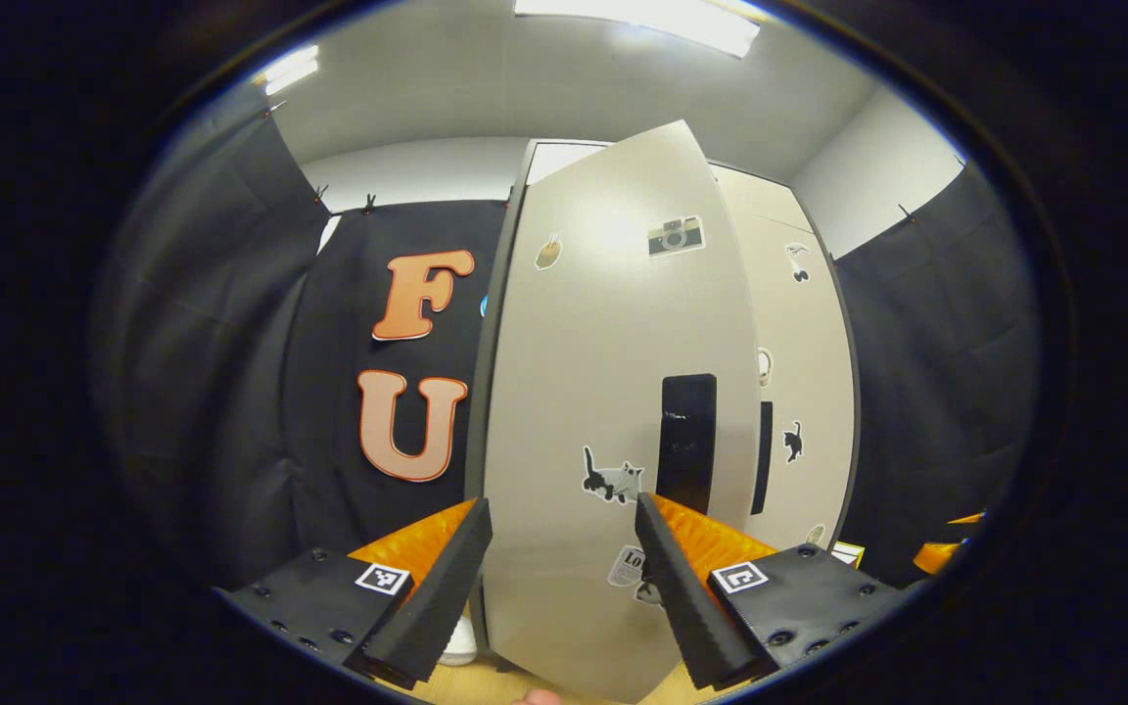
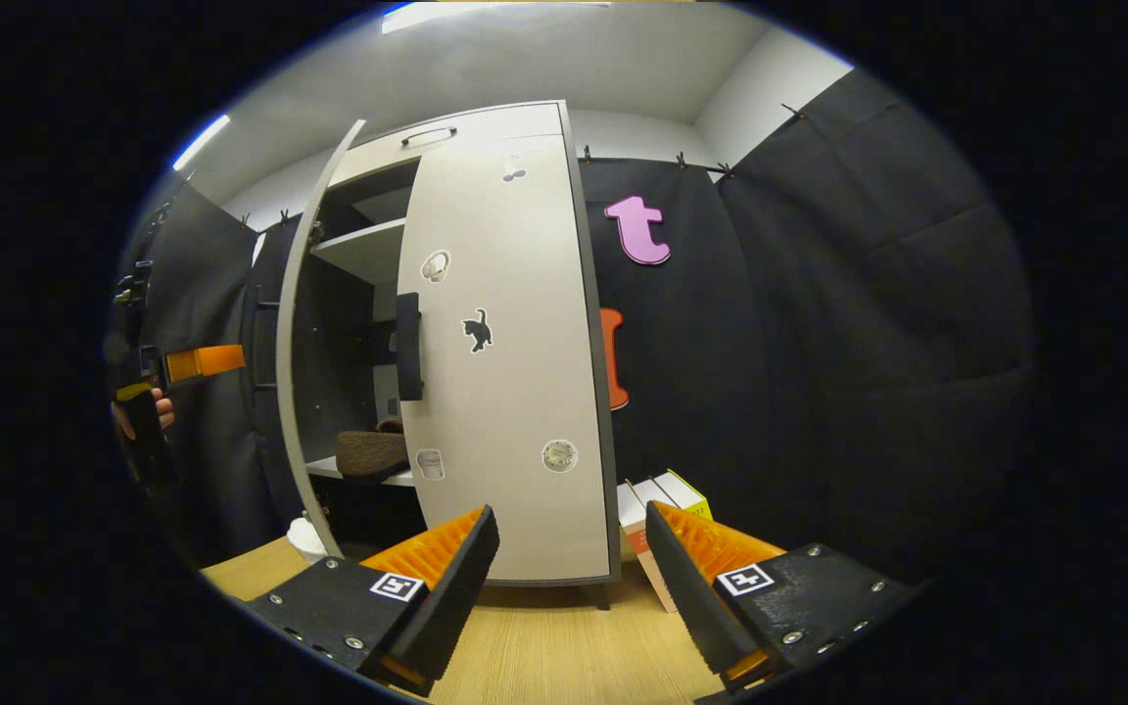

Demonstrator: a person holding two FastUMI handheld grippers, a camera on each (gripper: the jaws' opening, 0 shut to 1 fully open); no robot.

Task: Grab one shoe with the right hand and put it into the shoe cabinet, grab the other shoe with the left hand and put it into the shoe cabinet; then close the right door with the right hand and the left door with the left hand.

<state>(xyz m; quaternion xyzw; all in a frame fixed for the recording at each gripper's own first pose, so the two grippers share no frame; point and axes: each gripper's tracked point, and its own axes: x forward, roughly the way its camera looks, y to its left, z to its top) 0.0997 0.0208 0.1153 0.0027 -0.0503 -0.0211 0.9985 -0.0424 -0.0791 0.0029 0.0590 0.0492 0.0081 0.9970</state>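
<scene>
The right door (image 2: pixel 510 372) of the shoe cabinet (image 2: pixel 368 250) looks shut, or very nearly; the left door (image 1: pixel 613 411) is partly open, and a brown shoe (image 2: pixel 371 452) sits on a low shelf (image 2: pixel 368 474) inside, seen through the gap; I cannot tell if the other shoe is beside it. So I think the step now is closing the left door. The left gripper (image 1: pixel 564 578) points at the front of that door, close to it, with its fingers wide apart and nothing between them; the right gripper (image 2: pixel 572 578) hangs in front of the right door, fingers wide and empty too, above the wooden floor (image 2: pixel 544 646). To do it well, push flat on the door's face near the dark handle (image 1: pixel 687 441), far from the hinge side, so it swings easily; push slowly and straight until its edge meets the right door; keep the fingers off the stickers and out of the gap, so nothing gets pinched.
</scene>
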